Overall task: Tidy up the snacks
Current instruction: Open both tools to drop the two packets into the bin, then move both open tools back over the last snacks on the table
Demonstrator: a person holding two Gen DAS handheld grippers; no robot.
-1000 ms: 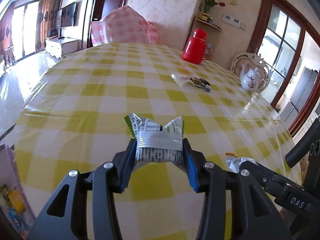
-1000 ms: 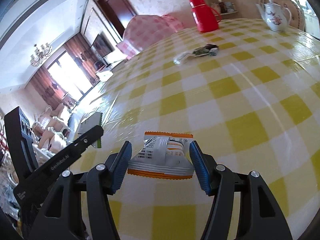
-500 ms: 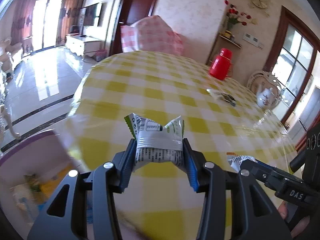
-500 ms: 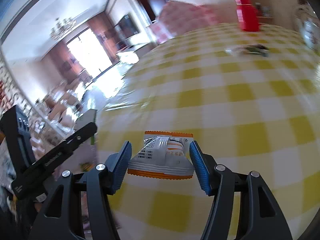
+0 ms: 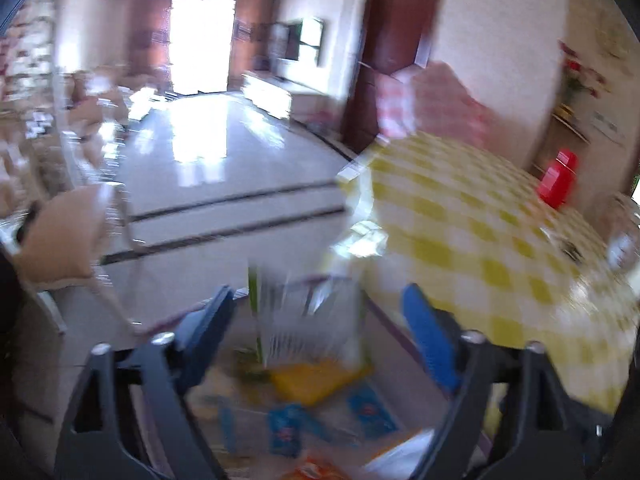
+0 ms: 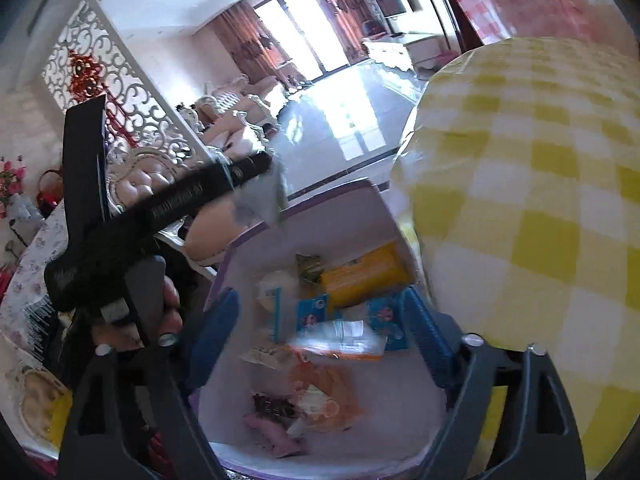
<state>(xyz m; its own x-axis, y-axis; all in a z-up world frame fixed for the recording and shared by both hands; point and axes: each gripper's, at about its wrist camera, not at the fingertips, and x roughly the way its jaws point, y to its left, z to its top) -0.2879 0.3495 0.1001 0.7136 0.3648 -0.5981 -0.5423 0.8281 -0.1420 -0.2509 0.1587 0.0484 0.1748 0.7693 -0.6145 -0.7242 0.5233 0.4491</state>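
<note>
Both grippers' jaws have just been opening over the purple-rimmed box. Left gripper releases the green-edged packet; right gripper releases the orange-edged packet. One wrapper remains on the far table.

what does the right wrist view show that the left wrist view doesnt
Only the right wrist view: the left gripper from the side, the hand holding it, the white lattice screen, and the box's near end with the orange packs.

Only the left wrist view: the red flask on the table, the dark door, and the green-edged packet loose between its jaws, which have just been opening.

Both: the yellow checked tablecloth, the yellow pack and blue packs in the box, the sunlit floor.
</note>
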